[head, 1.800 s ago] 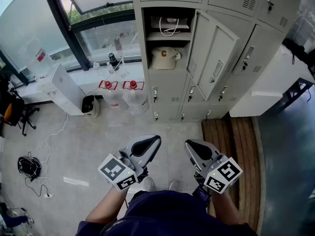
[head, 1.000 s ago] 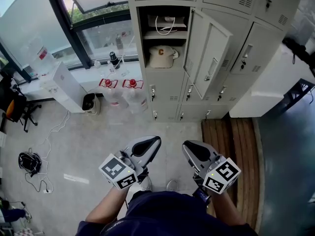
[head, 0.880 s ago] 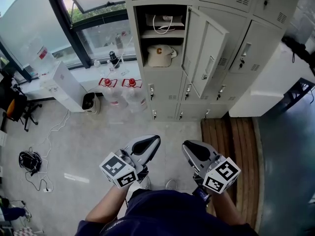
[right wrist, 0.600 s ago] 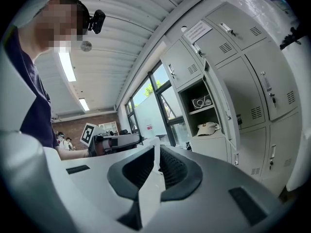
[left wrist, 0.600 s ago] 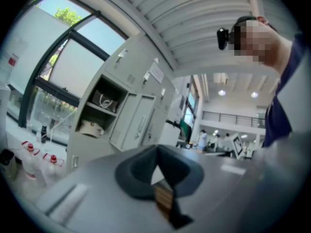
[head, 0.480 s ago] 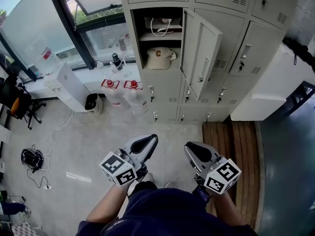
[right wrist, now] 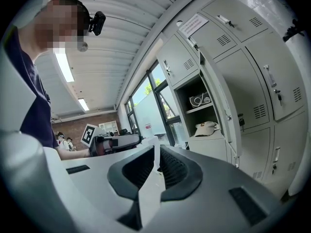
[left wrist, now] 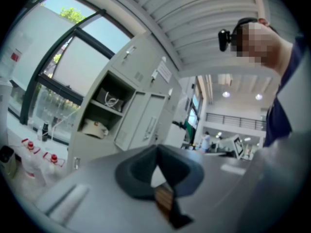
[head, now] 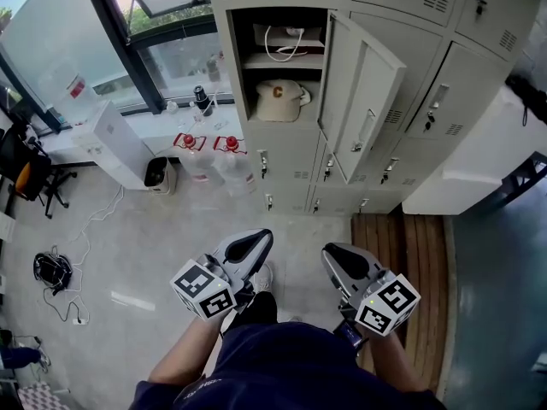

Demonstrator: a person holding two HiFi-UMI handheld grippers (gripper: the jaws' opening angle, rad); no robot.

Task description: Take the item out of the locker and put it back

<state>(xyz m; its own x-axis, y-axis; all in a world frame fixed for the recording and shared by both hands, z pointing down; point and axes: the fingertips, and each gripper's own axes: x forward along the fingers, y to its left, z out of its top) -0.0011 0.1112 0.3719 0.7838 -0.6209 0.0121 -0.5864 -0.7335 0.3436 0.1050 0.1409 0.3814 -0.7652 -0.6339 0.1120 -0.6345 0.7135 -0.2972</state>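
Note:
The grey locker (head: 282,156) stands ahead with its door (head: 363,92) swung open to the right. A beige cap (head: 278,99) with a red letter lies on its lower shelf, and a white cable (head: 291,39) lies on the shelf above. The cap (left wrist: 95,127) shows in the left gripper view, and the cap (right wrist: 206,127) shows in the right gripper view too. My left gripper (head: 256,239) and right gripper (head: 335,253) hang low in front of my body, well short of the locker. Both are shut with nothing between the jaws, as the left gripper (left wrist: 156,149) and right gripper (right wrist: 156,147) show close up.
Two large water bottles (head: 190,156) with red caps stand on the floor left of the locker, beside a small bin (head: 156,176) and a white box (head: 115,148). A wooden platform (head: 402,246) lies at the right. Cables (head: 51,267) lie on the floor at far left.
The view has shifted a little and the locker sits slightly further right in it. A dark shoe now shows between the grippers. Both grippers stay shut and low.

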